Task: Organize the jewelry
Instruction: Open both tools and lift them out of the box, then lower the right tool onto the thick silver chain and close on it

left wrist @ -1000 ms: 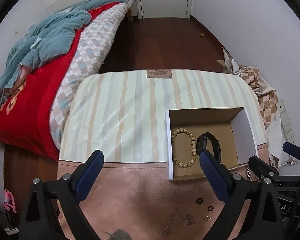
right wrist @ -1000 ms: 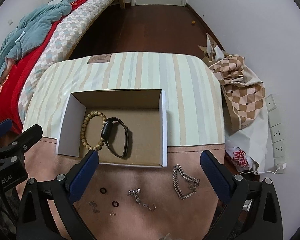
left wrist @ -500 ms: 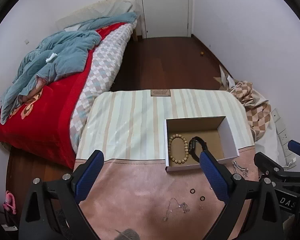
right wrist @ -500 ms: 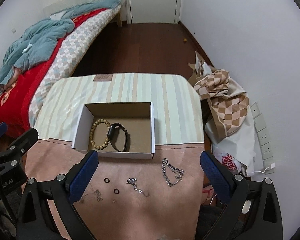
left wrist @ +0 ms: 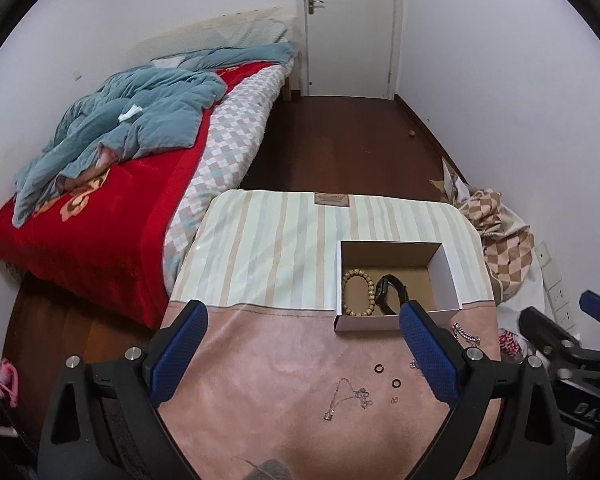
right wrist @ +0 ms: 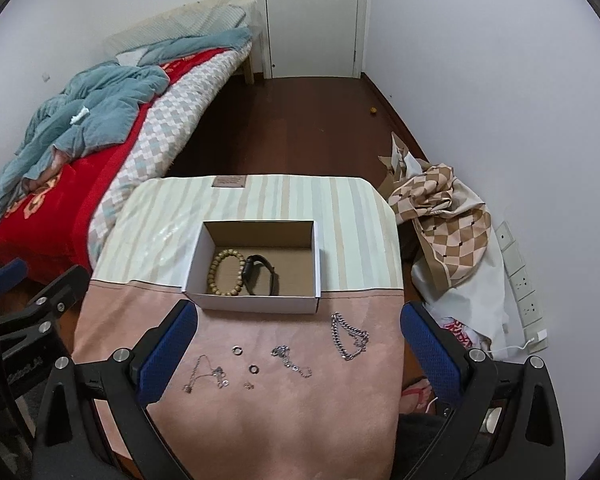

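- The box [right wrist: 256,300] sits open mid-counter [right wrist: 284,420], long axis running left to right, holding a bead bracelet [right wrist: 225,272] and a black watch [right wrist: 260,274] side by side.
- Before it on the pink cloth lie a thick chain [right wrist: 348,336], a thin bracelet [right wrist: 292,360], two rings [right wrist: 236,350], and a fine necklace [right wrist: 206,372].
- A tiny piece [right wrist: 249,385] is too small to identify.
- Left tongs [left wrist: 300,354] and right tongs [right wrist: 300,352] both hover spread wide, gripping nothing, above the counter's near edge.

Bead bracelet [right wrist: 225,272] beside watch [right wrist: 260,274], boxed
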A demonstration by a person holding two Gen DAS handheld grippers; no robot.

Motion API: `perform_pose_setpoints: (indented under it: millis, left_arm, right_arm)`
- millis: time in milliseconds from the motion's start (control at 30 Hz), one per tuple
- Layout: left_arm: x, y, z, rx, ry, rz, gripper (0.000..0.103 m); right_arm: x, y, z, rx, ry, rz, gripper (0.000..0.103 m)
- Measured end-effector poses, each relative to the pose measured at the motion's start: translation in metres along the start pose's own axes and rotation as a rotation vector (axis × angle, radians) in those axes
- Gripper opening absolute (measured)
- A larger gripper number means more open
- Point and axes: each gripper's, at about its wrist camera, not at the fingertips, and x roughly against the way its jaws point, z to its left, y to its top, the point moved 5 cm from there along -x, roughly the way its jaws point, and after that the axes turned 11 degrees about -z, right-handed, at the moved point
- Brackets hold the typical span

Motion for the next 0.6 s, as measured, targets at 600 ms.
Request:
perform_pose_setpoints:
  millis: [600]
  left_arm:
    - [-0.063, -0.099, 0.002, -0.026, 0.156, 0.132, 0.098]
  right_arm:
    - [-0.079, -0.092, -0.105, -0.252, -0.02, 0.148, 0.102]
